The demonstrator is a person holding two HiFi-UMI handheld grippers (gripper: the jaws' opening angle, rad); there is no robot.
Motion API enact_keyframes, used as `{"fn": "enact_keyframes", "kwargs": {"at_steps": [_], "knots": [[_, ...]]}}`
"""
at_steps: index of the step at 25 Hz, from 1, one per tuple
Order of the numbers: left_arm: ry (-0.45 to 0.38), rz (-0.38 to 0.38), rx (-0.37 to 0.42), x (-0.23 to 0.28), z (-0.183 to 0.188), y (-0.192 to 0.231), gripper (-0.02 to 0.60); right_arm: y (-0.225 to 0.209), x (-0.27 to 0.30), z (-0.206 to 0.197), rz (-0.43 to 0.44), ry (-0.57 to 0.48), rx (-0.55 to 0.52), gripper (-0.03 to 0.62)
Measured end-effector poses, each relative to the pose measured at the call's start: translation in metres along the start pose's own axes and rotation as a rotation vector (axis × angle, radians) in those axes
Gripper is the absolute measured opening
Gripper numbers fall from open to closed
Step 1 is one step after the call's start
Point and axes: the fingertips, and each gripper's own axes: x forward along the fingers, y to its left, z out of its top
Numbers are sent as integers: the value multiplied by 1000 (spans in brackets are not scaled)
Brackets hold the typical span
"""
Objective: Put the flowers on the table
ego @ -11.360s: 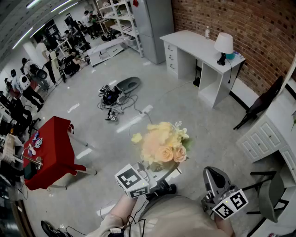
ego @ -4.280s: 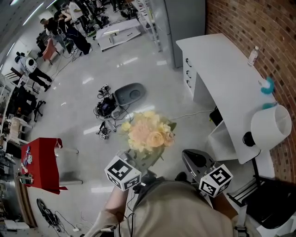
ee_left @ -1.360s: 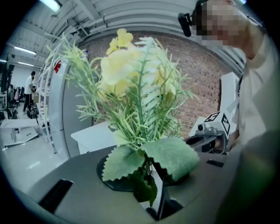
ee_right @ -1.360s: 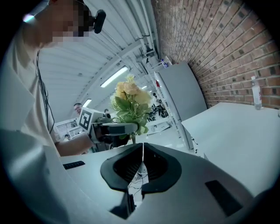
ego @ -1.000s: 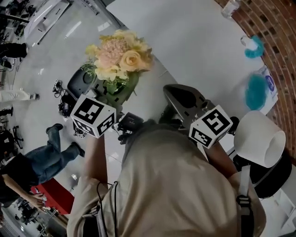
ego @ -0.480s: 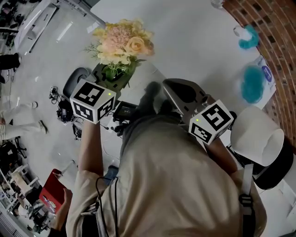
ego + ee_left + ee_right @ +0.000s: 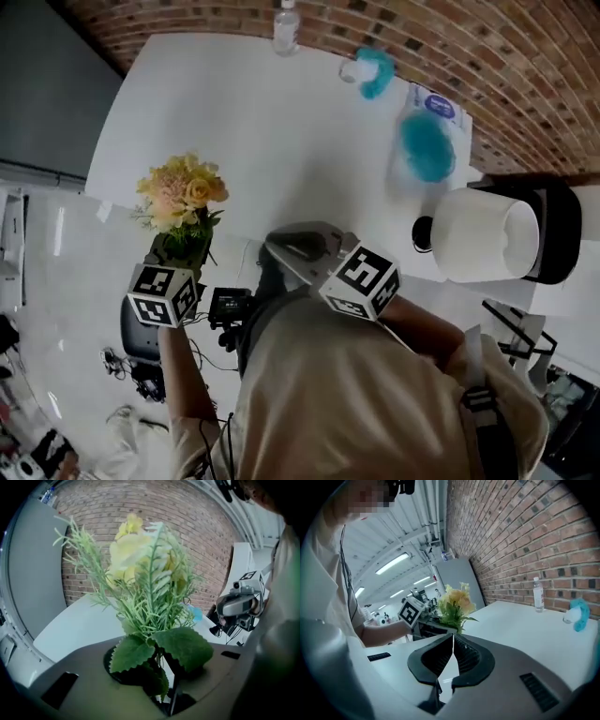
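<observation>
My left gripper (image 7: 176,251), lower left of the head view, pinches the stems of the flowers (image 7: 181,190). The bunch stands upright at the left edge of the white table (image 7: 281,122): rounded peach and yellow blooms, feathery sprigs, matte serrated leaves at the base. My right gripper (image 7: 279,246), centre frame, has its ribbed dark jaws pressed together tip to tip. The tabletop is smooth. A rough brick wall (image 7: 525,56) fills the upper right.

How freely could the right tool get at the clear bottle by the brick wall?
Probably yes: the right tool is shut and empty, and bare white table lies between it and the bottle. The flowers stand aside, in the left tool.
</observation>
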Motion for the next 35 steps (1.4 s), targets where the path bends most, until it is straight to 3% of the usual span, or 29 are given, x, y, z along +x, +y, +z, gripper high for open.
{"fn": "enact_keyframes", "kwargs": {"at_steps": [4, 9, 14, 19, 24, 35], "knots": [[58, -27, -16, 24, -7, 20, 112, -12, 5, 1, -50, 7, 15, 21], [122, -171, 43, 98, 1, 21, 112, -53, -14, -4, -260, -30, 70, 21], [185, -241, 64, 143, -1, 15, 112, -65, -39, -2, -384, -87, 133, 21], [249, -255, 65, 175, -7, 20, 112, -74, -65, -15, -505, -117, 202, 21], [259, -257, 49, 200, -3, 28, 112, -79, -82, -21, -580, -143, 233, 21], [280, -229, -21, 227, -3, 40, 110, -73, -111, -31, -644, -204, 273, 21]]}}
